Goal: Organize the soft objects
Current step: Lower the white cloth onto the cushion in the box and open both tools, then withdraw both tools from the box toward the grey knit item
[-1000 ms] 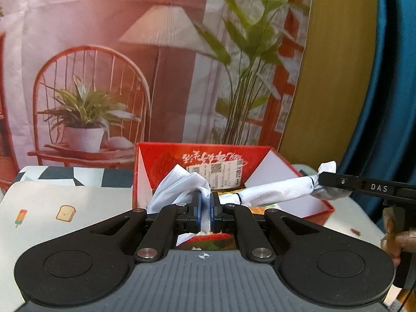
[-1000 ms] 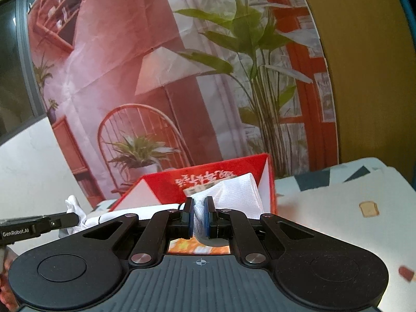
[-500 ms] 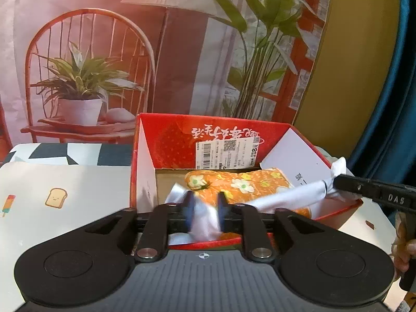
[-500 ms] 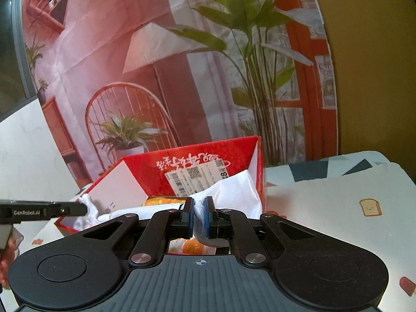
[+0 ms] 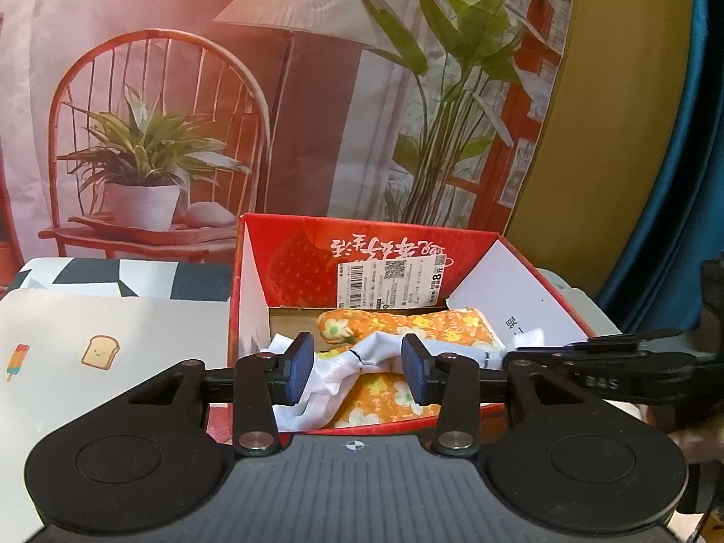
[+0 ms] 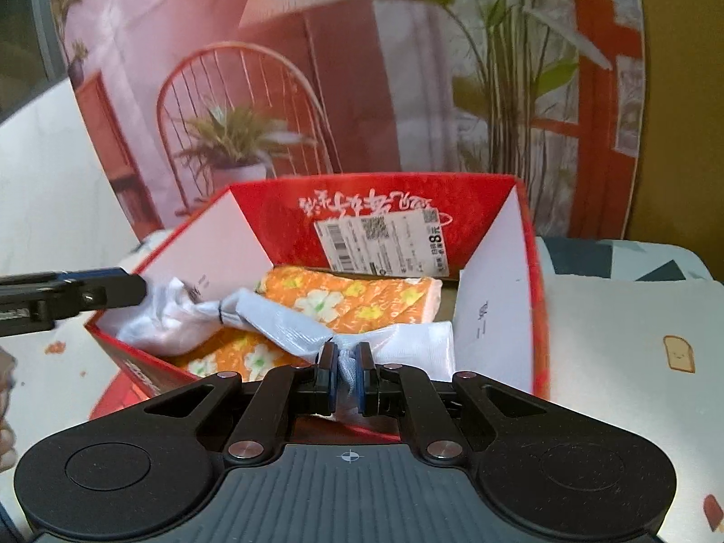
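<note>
White cloth (image 6: 280,323) in red box (image 6: 538,298), right gripper (image 6: 346,373) clamped on it, left gripper (image 5: 357,373) apart around it.

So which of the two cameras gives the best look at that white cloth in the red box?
The right wrist view: the white cloth stretches across the red box over the orange flowered fabric, the right tongs pinching one end. The left wrist view shows less, behind the open left tongs.
</note>
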Motion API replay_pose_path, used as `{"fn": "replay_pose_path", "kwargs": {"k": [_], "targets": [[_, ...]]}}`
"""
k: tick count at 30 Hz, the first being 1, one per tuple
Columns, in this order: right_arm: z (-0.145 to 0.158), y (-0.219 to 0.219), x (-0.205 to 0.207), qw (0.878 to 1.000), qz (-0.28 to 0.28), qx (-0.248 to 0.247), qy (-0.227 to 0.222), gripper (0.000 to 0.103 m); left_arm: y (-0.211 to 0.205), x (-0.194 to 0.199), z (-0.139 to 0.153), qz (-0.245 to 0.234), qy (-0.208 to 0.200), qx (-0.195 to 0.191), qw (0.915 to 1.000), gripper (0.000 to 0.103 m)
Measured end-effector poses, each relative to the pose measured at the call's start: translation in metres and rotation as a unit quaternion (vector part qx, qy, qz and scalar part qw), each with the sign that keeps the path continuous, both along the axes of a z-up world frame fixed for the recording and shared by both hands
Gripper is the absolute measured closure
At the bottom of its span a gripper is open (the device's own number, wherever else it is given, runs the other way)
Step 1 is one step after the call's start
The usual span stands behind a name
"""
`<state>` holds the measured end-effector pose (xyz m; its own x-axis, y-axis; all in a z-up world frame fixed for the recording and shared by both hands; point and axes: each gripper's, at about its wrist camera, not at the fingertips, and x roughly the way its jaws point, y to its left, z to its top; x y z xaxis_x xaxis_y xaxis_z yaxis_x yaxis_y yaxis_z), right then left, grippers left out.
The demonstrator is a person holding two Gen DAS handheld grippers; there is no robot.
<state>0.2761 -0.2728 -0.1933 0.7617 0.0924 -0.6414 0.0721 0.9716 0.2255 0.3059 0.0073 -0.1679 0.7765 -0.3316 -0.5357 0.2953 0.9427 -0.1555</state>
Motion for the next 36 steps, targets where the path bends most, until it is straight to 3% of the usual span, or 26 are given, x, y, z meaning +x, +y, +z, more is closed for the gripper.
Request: {"fn": "replay_pose_path", "kwargs": {"k": [4,9,13,19,27,36], "targets": [[-0.008,-0.007,0.012,0.999,-0.036,0.027,0.004,0.096,0.001,-0.003,0.001,0.003,-0.001,0.000,1.0000,0.058],[-0.013,-0.008,0.020,0.998,-0.066,0.023,0.005,0.094,0.000,-0.010,0.004,0.001,-0.005,0.002,1.0000,0.058],[-0.005,-0.001,0.012,0.998,-0.057,0.022,-0.014,0.072,0.000,-0.018,0.007,-0.002,-0.009,0.009,0.9999,0.054],[0.011,0.017,-0.023,0.998,-0.034,0.000,-0.062,0.057,0.002,-0.039,0.007,-0.006,-0.007,0.010,0.9999,0.054],[0.009,0.038,-0.092,0.993,-0.013,0.006,-0.115,0.054,0.007,-0.080,-0.013,-0.014,0.012,0.014,0.9997,0.053],[-0.037,0.064,-0.148,0.995,-0.004,-0.020,-0.096,0.054,0.020,-0.111,-0.051,0.006,0.033,0.017,0.9993,0.050]]}}
